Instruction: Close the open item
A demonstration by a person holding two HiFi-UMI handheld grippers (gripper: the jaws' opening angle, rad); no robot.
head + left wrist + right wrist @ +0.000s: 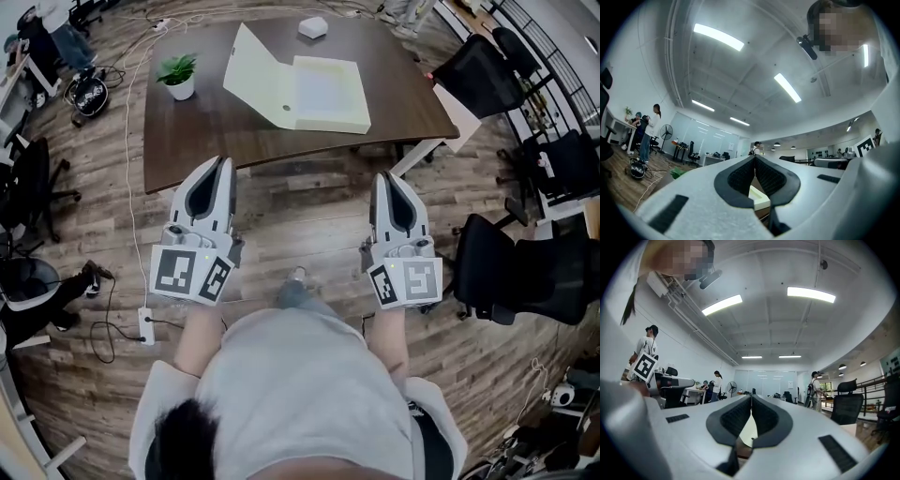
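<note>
An open pale yellow file box (pixel 309 92) lies on the dark wooden table (pixel 206 131), its lid (pixel 253 75) raised to the left. My left gripper (pixel 223 161) is held in front of the table's near edge, jaws shut on nothing. My right gripper (pixel 386 178) hangs level with it to the right, also shut and empty. Both point toward the table, well short of the box. In the left gripper view the gripper (pixel 754 158) shows touching tips with a corner of the box (pixel 758 197) behind them. In the right gripper view the gripper (pixel 751 397) is also shut.
A small potted plant (pixel 178 75) stands at the table's left. A white object (pixel 313 27) sits at the far edge. Black office chairs (pixel 506 267) stand to the right, cables and a power strip (pixel 145 324) lie on the floor at left. People stand far off.
</note>
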